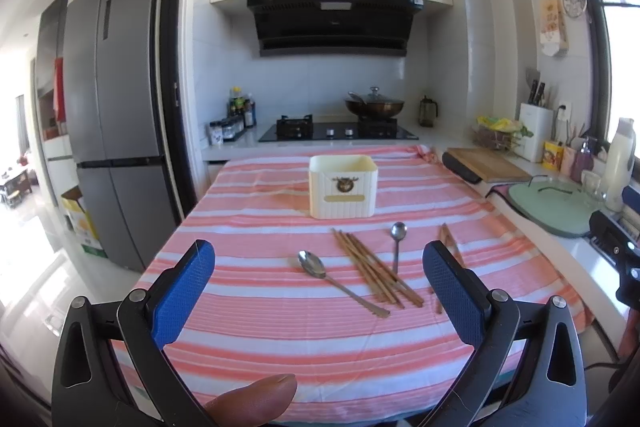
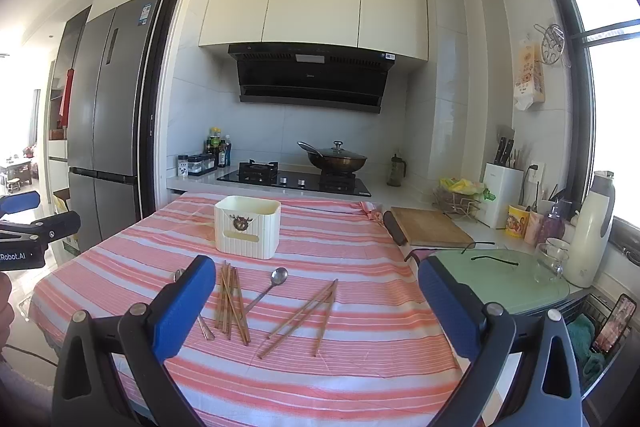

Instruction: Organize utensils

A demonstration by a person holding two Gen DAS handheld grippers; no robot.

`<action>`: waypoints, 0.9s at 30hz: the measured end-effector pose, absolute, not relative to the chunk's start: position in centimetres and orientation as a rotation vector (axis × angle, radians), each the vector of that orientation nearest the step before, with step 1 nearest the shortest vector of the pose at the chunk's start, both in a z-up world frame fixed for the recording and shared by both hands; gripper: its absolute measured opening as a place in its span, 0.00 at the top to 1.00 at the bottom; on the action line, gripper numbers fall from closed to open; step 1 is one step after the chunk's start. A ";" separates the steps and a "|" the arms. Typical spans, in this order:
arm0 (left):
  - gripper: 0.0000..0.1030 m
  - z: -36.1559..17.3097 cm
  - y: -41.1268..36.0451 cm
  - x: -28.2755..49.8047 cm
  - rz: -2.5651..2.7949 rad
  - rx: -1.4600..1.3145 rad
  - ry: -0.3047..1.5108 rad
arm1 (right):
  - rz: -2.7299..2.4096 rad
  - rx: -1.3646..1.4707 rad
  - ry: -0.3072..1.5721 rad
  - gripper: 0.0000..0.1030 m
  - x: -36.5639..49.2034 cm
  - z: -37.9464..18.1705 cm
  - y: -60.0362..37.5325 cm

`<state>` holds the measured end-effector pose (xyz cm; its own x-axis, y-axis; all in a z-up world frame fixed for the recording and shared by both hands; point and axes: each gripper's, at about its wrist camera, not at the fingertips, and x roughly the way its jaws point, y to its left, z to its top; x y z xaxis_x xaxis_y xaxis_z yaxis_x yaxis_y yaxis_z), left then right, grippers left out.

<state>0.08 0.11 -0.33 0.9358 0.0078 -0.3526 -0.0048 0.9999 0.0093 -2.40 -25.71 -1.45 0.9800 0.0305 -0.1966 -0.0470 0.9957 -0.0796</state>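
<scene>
A cream utensil holder [image 1: 342,186] [image 2: 247,227] stands upright and empty-looking on the pink striped tablecloth [image 1: 280,311] [image 2: 360,247]. In front of it lie a bundle of wooden chopsticks [image 1: 376,271] [image 2: 232,301], a large spoon [image 1: 336,281], a small spoon [image 1: 397,243] [image 2: 266,289] and a few loose chopsticks [image 1: 450,247] [image 2: 304,315]. My left gripper [image 1: 320,291] is open and empty, above the near part of the table. My right gripper [image 2: 312,307] is open and empty, above the loose chopsticks. The large spoon is mostly hidden behind a finger in the right wrist view.
A counter on the right holds a wooden cutting board [image 2: 430,227], a green mat [image 2: 500,275], a glass [image 2: 551,261] and a white bottle [image 2: 592,231]. A stove with a wok [image 1: 374,105] stands behind the table. A fridge [image 1: 116,115] stands at left.
</scene>
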 end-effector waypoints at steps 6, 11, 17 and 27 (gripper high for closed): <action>0.00 -0.3 0.1 0.1 0.005 0.008 0.361 | 0.041 -0.087 0.197 0.00 -2.4 -1.5 -25.7; 0.00 -0.1 0.1 0.2 0.003 0.006 0.366 | 0.039 -0.088 0.197 0.00 -2.4 -1.5 -25.6; 0.00 -0.1 0.1 0.2 0.003 0.006 0.366 | 0.038 -0.085 0.198 0.00 -2.4 -1.6 -25.6; 0.00 -0.1 0.0 0.1 0.003 0.005 0.367 | 0.037 -0.080 0.201 0.00 -2.4 -1.7 -25.9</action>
